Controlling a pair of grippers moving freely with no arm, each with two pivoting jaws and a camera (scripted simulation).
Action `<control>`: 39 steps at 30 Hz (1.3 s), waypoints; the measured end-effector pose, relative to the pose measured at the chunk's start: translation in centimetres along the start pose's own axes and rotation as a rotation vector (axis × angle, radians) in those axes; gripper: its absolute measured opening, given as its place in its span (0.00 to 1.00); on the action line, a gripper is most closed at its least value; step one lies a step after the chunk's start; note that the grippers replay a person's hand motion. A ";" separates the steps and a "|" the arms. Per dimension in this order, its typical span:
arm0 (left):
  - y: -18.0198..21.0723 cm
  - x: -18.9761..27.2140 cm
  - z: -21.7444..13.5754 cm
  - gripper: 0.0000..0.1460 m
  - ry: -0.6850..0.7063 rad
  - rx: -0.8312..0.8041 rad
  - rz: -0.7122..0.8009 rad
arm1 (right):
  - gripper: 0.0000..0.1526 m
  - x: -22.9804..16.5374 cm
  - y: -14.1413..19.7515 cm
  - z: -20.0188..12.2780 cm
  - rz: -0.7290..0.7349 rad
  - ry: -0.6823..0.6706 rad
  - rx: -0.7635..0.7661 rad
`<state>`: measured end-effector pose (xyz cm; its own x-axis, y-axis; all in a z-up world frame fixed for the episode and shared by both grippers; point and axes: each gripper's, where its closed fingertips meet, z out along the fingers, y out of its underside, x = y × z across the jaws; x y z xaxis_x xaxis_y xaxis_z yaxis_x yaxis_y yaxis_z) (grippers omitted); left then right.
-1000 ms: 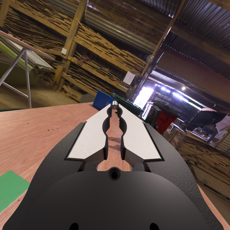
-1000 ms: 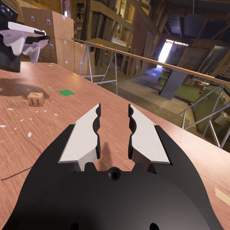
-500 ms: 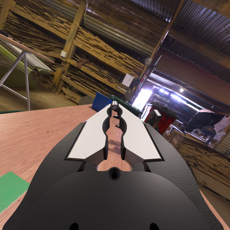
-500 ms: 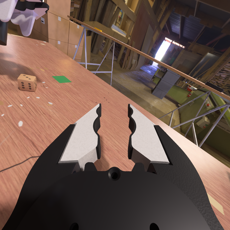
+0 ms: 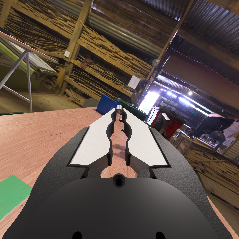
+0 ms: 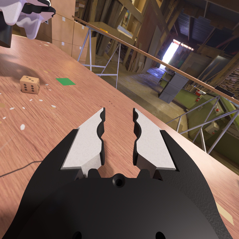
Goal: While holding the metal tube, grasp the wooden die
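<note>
1. Left gripper (image 5: 119, 112), mine, pinches the metal tube (image 5: 119, 111) at its very fingertips, held above the plywood table (image 5: 38, 135); a green patch (image 5: 11, 194) lies at my lower left.
2. Right gripper (image 6: 118, 109), also mine, hangs spread and empty over the table's edge, nothing between its fingers (image 6: 89, 137).
3. Farther left, the wooden die (image 6: 30, 84) sits on the table, well apart from my right gripper, the green patch (image 6: 65, 81) near it.
4. Beyond, at the top left corner, my left gripper (image 6: 27, 16) shows over the table past the die.
</note>
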<state>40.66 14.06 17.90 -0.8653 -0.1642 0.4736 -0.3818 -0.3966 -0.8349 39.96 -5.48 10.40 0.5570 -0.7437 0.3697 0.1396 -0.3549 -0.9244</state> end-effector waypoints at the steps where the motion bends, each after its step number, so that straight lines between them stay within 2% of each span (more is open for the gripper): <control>1: 0.0 0.0 0.0 0.05 0.000 0.000 -0.001 | 0.28 0.0 0.0 0.0 -0.002 -0.001 -0.002; 39: 0.0 0.0 0.0 0.05 -0.002 -0.001 0.003 | 0.28 -0.6 0.1 0.0 -0.047 -0.005 -0.014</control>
<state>40.70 14.13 17.90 -0.8659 -0.1668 0.4717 -0.3796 -0.3952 -0.8365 39.68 -5.09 10.08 0.5542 -0.7234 0.4118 0.1538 -0.3972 -0.9047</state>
